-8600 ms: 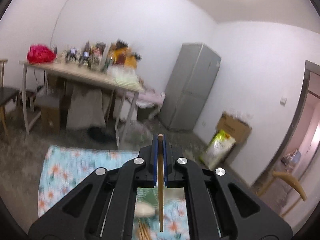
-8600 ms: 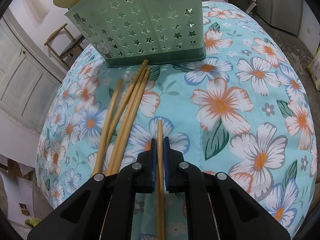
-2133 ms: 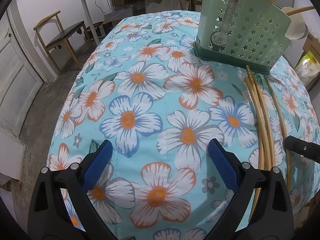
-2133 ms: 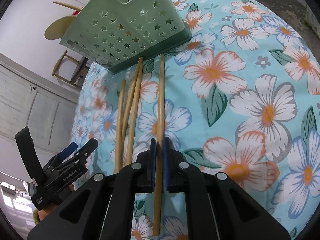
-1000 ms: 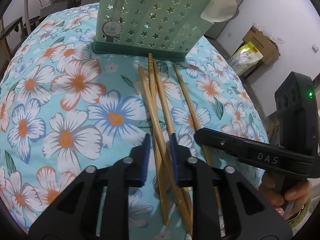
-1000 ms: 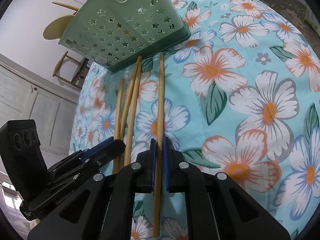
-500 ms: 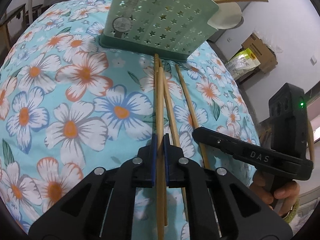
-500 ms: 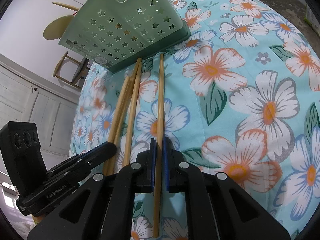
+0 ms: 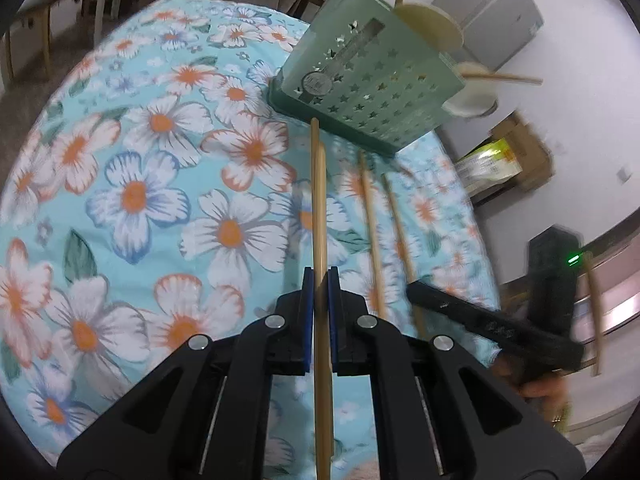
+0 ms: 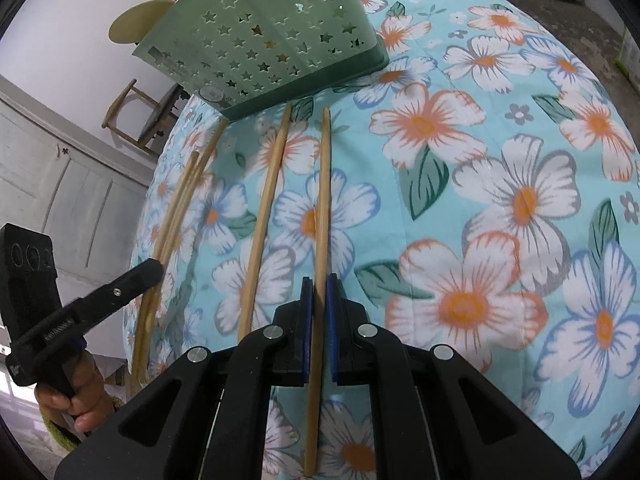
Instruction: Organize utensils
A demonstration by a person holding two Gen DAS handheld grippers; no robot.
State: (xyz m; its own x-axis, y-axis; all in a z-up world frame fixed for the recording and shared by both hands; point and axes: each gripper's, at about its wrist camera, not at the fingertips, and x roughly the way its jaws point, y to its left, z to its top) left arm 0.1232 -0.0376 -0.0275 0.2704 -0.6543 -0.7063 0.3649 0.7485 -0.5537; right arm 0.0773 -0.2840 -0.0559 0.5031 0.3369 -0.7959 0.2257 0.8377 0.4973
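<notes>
- Left gripper [image 9: 319, 280]: blue pads pinched tight on two chopsticks [image 9: 319, 208], one tip reaching a shade past the other. Both run straight ahead toward the foot of the green caddy [image 9: 372, 76].
- In the right wrist view that pair [image 10: 184, 200] looks raised off the cloth at the near end, under the left gripper's black finger [image 10: 136, 276]; a hand [image 10: 78, 396] grips its handle at the bottom left.
- Right gripper [image 10: 316, 284]: jaws closed to a sliver on a single chopstick [image 10: 322, 200], which lies along the flowered cloth [image 10: 500, 200], far tip just short of the caddy's base.
- One loose chopstick [image 10: 264, 220] lies on the cloth just left of the right gripper's stick, apart from it, also pointing at the caddy.
- From the left wrist view, those two sticks sit to the right of the held pair, and the right gripper [image 9: 416, 288] shows as a blurred black bar near them.
- The caddy stands upright on the cloth, star holes in its walls, with a pale spoon bowl [image 9: 430, 26] and a wooden handle [image 9: 504, 77] poking out the far side.
- Beyond the table: a grey fridge [image 9: 492, 12] and a cardboard box [image 9: 524, 152] on the floor.
</notes>
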